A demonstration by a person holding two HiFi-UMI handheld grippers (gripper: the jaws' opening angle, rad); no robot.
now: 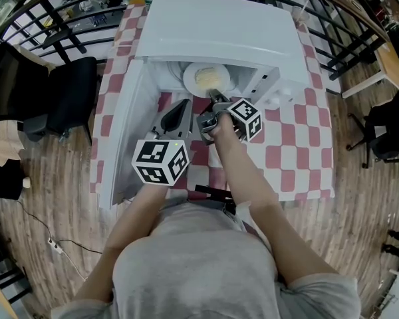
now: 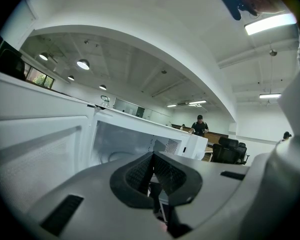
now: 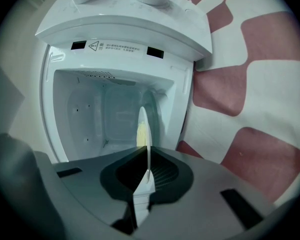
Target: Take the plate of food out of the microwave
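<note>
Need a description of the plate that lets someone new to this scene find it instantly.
Find the white microwave on the red-and-white checked tablecloth, its door swung open. Just inside its cavity sits a round white plate with pale yellow food on it. It is the only thing in there, and the right tongs are shut on its near rim.
</note>
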